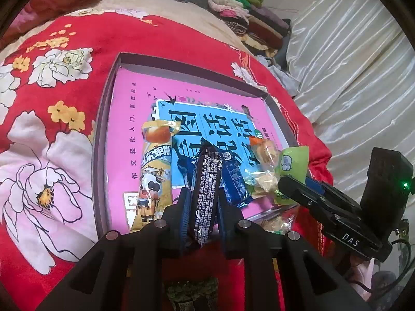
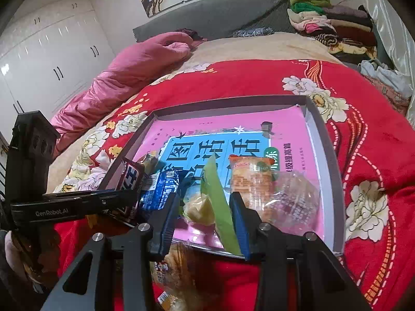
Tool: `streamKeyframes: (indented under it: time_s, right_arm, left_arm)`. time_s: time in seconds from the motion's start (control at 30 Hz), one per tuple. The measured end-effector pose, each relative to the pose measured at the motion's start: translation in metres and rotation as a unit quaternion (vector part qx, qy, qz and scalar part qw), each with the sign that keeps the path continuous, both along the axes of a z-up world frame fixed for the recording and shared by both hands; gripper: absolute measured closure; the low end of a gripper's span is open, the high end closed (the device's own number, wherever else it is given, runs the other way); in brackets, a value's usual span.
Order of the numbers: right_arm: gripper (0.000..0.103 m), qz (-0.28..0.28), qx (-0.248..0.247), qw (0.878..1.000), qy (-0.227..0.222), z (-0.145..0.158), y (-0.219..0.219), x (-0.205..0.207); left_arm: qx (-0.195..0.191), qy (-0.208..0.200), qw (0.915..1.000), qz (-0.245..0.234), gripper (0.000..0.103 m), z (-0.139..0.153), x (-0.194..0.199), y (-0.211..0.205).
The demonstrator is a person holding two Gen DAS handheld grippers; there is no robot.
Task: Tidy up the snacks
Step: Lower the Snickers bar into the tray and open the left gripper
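A shallow grey-walled box (image 1: 103, 119) lies on a bed covered by a red quilt (image 1: 160, 41) printed with large white and yellow flowers. The floor of the box is taken up by a pink book cover with a blue panel of big dark characters (image 1: 207, 127). Snack packets are gathered along the near edge of the box.

The left claw (image 1: 201, 202) is closed on a dark snack bar wrapper (image 1: 205, 186) with white small print, held upright between its blue pads just above the near part of the box. To its left a tall yellow packet (image 1: 155, 165) with a cartoon cow lies flat in the box. Just to its right lies a blue wrapper (image 1: 234, 178), then a clear packet with an orange top (image 1: 262, 153) and a light green packet (image 1: 293, 165).

In the right wrist view, the right claw (image 2: 205, 207) stands partly open around the light green packet (image 2: 218, 202), which rises on edge between the pads; whether the pads press it cannot be told. Beside it sit a yellowish pastry (image 2: 198, 208), an orange-printed packet (image 2: 250, 178) and a clear bag (image 2: 295, 202). Another clear packet of pastry (image 2: 179, 272) lies on the quilt, just outside the box's near wall.

Farther off are a pink duvet (image 2: 135, 67), a pile of folded clothes (image 2: 334, 26), white wardrobe doors (image 2: 52, 51) and a pale curtain (image 1: 350, 59).
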State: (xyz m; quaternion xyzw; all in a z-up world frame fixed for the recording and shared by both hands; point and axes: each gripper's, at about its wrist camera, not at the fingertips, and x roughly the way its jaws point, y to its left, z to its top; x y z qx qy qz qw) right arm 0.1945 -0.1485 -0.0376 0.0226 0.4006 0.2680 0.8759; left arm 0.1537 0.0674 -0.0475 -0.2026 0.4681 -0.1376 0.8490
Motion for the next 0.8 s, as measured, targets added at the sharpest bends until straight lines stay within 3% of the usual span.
streamKeyframes:
  time_s: [0.33, 0.57, 0.8]
  right_arm:
    - [0.062, -0.003, -0.031, 0.999, -0.024, 0.005, 0.000, -0.007]
    - [0.061, -0.004, -0.040, 0.999, -0.034, 0.007, 0.001, -0.011]
    - [0.054, -0.013, -0.036, 0.998, -0.042, 0.011, -0.004, -0.013]
  left_arm:
    - [0.003, -0.004, 1.0000, 0.005, 0.071, 0.005, -0.002, 0.002]
    - [0.005, -0.007, 0.9999, 0.010, 0.070, 0.007, -0.003, 0.006]
    - [0.011, -0.011, 0.9998, 0.016, 0.066, 0.009, -0.004, 0.011]
